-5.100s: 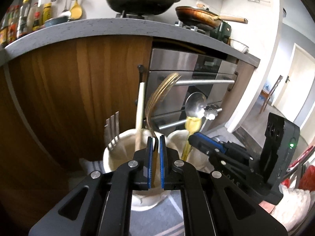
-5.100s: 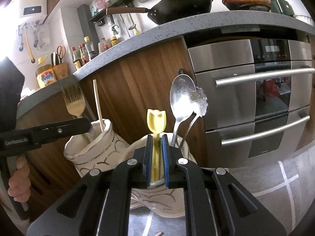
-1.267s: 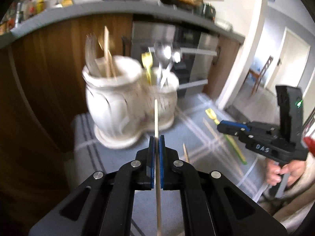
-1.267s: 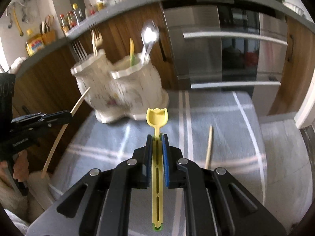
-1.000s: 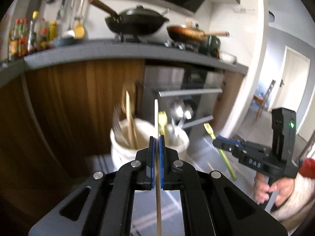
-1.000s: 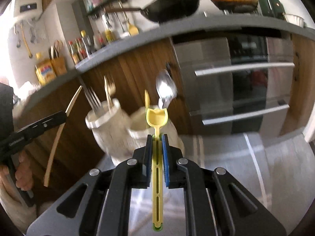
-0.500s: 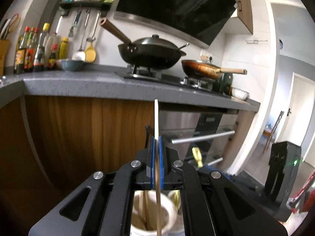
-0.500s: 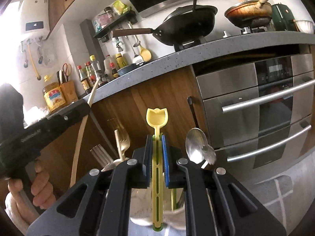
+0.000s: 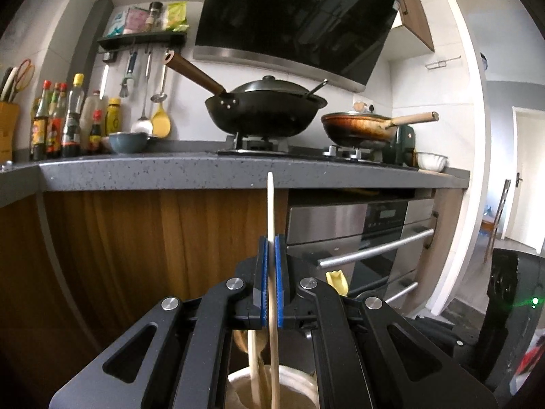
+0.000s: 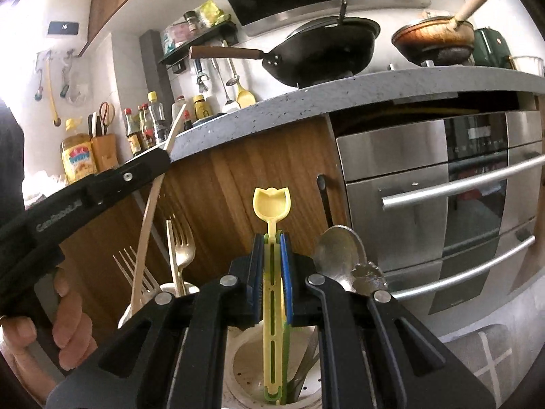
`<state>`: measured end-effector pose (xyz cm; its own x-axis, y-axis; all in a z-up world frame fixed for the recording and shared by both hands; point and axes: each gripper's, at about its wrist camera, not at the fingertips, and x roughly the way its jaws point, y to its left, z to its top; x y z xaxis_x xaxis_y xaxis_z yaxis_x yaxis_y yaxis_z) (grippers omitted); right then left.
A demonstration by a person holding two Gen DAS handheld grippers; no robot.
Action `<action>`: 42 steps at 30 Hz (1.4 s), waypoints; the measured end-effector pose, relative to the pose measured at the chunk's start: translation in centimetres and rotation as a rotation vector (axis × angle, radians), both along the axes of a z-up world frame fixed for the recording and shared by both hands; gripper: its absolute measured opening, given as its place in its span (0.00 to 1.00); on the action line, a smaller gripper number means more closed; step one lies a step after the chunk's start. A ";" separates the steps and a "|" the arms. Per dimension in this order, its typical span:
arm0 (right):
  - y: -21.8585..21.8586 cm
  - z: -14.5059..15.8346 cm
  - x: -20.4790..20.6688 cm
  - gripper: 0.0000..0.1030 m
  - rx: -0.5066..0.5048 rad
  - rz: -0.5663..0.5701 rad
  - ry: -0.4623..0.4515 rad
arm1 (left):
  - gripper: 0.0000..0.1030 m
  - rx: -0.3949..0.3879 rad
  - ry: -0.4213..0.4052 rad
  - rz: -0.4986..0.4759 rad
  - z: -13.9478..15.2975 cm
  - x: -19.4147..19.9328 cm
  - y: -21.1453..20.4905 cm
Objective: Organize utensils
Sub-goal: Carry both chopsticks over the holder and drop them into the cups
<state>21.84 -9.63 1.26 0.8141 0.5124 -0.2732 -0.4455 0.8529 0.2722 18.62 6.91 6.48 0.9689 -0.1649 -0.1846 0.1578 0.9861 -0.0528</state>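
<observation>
Kitchen: grey worktop (image 9: 143, 170), black wok (image 9: 265, 110), steel oven (image 10: 442, 204). A chopstick (image 9: 270, 211) is clamped in the left gripper (image 9: 269, 283), a yellow spoon (image 10: 271, 204) in the right gripper (image 10: 271, 279), both above the ceramic holder (image 10: 238, 358).

Kitchen counter scene: much of the utensil holder stays out of sight

In the left wrist view, the cream holder (image 9: 272, 380) is cut off by the bottom edge and flanked by gripper arms; the chopstick's (image 9: 271, 225) lower end runs out of frame inside it. In the right wrist view, the holder (image 10: 245, 358) shows only its inner rim behind the gripper body, the spoon (image 10: 337, 255) bowl is partly masked, and fork (image 10: 180, 242) handles vanish below.
</observation>
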 end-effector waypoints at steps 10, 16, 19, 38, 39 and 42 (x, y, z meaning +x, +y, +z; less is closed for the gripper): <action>-0.8 -1.4 -1.6 0.09 -0.010 0.028 0.015 | 0.04 0.030 0.056 -0.044 -1.7 -3.0 0.4; -1.8 -2.0 -3.1 0.09 0.000 0.032 0.041 | 0.04 -0.001 0.155 -0.074 -2.9 -5.3 1.7; -2.2 -1.9 -4.3 0.09 -0.014 0.012 0.033 | 0.04 -0.011 0.191 -0.078 -3.4 -6.1 2.0; -2.4 -2.8 -4.6 0.09 -0.086 -0.072 0.134 | 0.04 -0.038 0.310 -0.005 -5.3 -6.6 3.5; -2.5 -2.8 -4.7 0.09 -0.079 -0.071 0.137 | 0.04 -0.039 0.312 -0.003 -5.2 -6.5 3.5; -2.6 -2.5 -4.7 0.13 -0.074 -0.074 0.135 | 0.05 -0.040 0.315 0.002 -5.1 -6.5 3.6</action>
